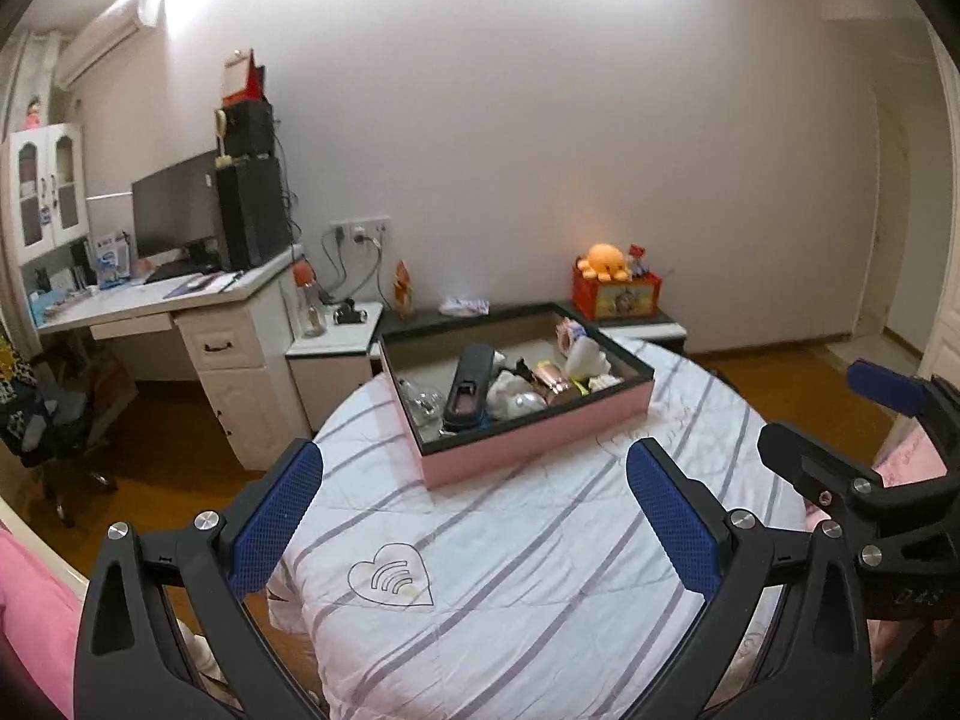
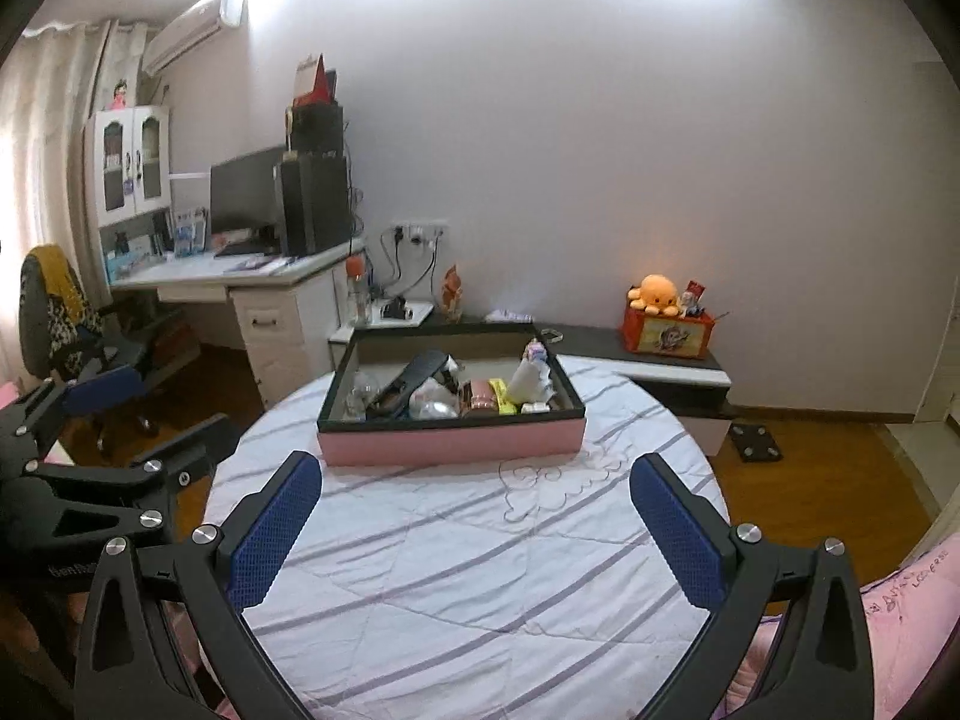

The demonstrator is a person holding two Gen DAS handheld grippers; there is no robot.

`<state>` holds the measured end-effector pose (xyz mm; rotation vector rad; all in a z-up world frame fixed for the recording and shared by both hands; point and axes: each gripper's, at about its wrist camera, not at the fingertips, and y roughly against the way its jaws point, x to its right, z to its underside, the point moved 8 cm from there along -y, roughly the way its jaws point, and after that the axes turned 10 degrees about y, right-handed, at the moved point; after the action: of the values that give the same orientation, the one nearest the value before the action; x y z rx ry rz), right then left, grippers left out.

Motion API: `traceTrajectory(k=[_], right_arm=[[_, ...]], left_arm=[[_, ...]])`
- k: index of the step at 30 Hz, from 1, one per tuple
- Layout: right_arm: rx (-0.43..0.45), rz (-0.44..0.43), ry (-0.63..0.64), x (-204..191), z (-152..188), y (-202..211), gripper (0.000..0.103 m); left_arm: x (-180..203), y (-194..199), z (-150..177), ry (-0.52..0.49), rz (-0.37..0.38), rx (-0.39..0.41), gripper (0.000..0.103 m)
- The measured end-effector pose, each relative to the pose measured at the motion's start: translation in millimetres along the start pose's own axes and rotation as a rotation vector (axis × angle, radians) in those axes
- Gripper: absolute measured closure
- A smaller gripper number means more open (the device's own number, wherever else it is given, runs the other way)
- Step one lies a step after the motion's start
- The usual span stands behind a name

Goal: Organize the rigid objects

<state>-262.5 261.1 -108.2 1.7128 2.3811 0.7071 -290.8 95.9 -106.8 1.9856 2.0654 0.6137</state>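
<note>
Left gripper (image 1: 474, 516) is hovering over the near part of the striped cloth (image 1: 540, 570), jaws spread wide, nothing between the blue pads (image 1: 273, 525). Right gripper (image 2: 474, 525) is hanging level alongside it, likewise spread wide and empty, both pointing across the round table toward the far edge. Each gripper is showing in the other's view at the side. Pink box (image 2: 450, 441) is sitting near the table's far edge, open-topped, crowded with small items: a black case (image 1: 468, 387) leaning on the pile, a rose-gold piece (image 1: 555, 381), white pieces too jumbled to tell apart. Beyond, an orange plush (image 2: 657, 294) is perching on a red box (image 2: 669, 336) against the wall.
</note>
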Motion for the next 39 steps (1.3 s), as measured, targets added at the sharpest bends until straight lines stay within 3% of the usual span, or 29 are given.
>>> traceTrajectory(k=[7, 11, 19, 28, 36, 39], right_arm=[[0.053, 0.018, 0.009, -4.0, -11.3, 18.7, 0.000], [0.105, 0.039, 0.025, -5.0, -21.1, 37.0, 0.000], [0.181, 0.087, 0.042, -2.6, -36.8, 62.8, 0.000], [0.248, 0.077, 0.023, -4.7, -44.9, 87.8, 0.000], [0.302, 0.118, 0.056, -12.1, -53.7, 106.8, 0.000], [0.315, 0.143, 0.073, -15.5, -55.3, 109.1, 0.000]], left_arm=[[-2.0, 31.6, -13.4, 0.006, -0.046, 0.126, 0.001], [-2.2, 45.5, -20.8, 0.002, -0.028, 0.148, 0.001], [8.1, 68.0, -32.5, -0.101, -0.055, 0.231, 0.001], [7.4, 95.6, -49.5, -0.015, 0.042, 0.284, 0.000], [8.2, 106.7, -51.3, -0.014, 0.072, 0.351, 0.000], [8.8, 111.9, -52.1, -0.029, 0.042, 0.392, 0.000]])
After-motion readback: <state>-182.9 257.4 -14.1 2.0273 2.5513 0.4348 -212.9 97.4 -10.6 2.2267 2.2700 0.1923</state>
